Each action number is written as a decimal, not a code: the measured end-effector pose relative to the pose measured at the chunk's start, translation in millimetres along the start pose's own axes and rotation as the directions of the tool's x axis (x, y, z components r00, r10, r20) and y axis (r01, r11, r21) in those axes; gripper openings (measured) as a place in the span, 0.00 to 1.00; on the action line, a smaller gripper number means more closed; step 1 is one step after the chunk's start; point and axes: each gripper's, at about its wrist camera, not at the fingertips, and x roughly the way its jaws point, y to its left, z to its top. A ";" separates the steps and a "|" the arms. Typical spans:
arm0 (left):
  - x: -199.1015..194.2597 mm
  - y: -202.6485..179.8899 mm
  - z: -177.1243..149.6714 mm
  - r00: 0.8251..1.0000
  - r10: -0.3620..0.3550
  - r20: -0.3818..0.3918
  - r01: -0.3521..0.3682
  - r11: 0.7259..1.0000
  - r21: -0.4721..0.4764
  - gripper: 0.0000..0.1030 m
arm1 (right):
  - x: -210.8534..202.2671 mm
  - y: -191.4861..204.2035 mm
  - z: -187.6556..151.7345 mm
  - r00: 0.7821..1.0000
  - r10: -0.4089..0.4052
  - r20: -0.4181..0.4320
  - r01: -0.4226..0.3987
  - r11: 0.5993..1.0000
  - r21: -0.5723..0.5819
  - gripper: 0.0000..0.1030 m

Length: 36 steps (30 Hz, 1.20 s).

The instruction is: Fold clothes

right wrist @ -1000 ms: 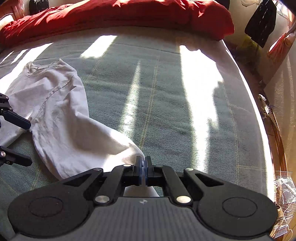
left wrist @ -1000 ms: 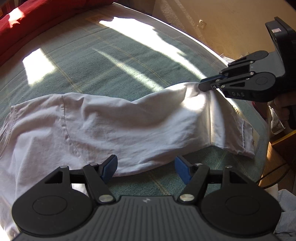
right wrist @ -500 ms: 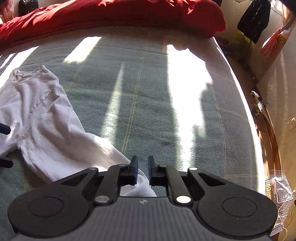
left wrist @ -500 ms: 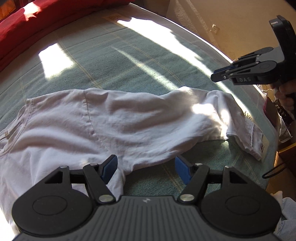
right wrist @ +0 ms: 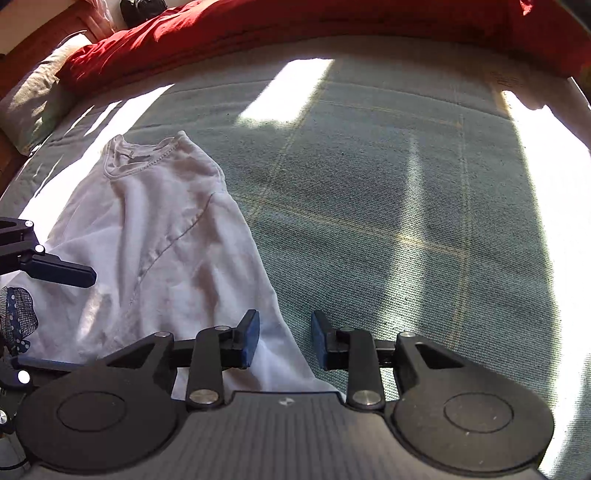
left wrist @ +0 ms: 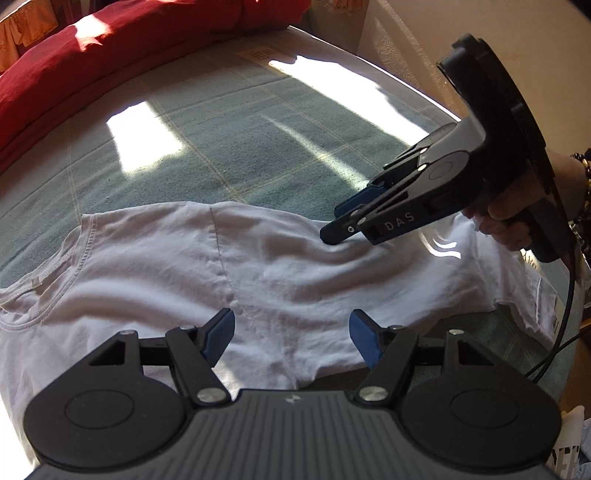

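A white T-shirt (left wrist: 229,273) lies crumpled across the green bed cover, its collar to the left in the left wrist view and at the far end in the right wrist view, where the same shirt (right wrist: 155,240) runs toward me. My left gripper (left wrist: 291,334) is open just above the shirt's near edge, with nothing between its blue pads. My right gripper (right wrist: 284,338) is open over the shirt's edge, empty. In the left wrist view the right gripper (left wrist: 343,221) hovers low over the shirt's middle, held by a hand (left wrist: 517,218).
A green checked bed cover (right wrist: 388,221) carries bright sun patches. A red duvet (right wrist: 295,26) lies along the head of the bed, with a pillow (right wrist: 33,96) at its left. A cable (left wrist: 565,325) hangs from the right gripper near the bed's right edge.
My right gripper has let go of the shirt's hem, opened, and moved left over the shirt's middle. The shirt has dropped flat. My left gripper stayed open and shifted closer over the shirt.
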 end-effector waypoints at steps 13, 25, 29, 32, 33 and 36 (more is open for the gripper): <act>1.2 17.2 1.6 1.000 0.026 0.015 -0.025 0.998 -0.053 0.67 | 1.0 7.2 19.5 0.994 -0.104 0.028 0.105 0.993 -0.062 0.01; -14.5 -10.7 2.0 0.999 -0.004 0.042 0.004 1.000 0.012 0.67 | -118.3 -54.4 -55.5 0.946 -0.312 0.087 0.271 0.909 0.316 0.19; -17.1 -26.2 0.6 0.999 -0.037 0.026 0.036 0.999 0.041 0.67 | -149.6 -61.2 -118.9 0.924 -0.383 0.012 0.335 0.823 0.459 0.23; -19.1 -37.8 -0.6 0.998 -0.061 0.012 0.060 0.996 0.062 0.67 | -162.8 -57.1 -162.7 0.913 -0.407 -0.039 0.360 0.754 0.549 0.25; -19.7 -41.7 -0.9 0.998 -0.069 0.008 0.068 0.995 0.069 0.67 | -165.0 -53.8 -175.8 0.915 -0.401 -0.050 0.354 0.736 0.577 0.27; -19.2 -50.0 -1.3 0.997 -0.080 -0.008 0.080 0.993 0.090 0.67 | -165.8 -40.1 -207.0 0.911 -0.406 -0.077 0.359 0.685 0.633 0.32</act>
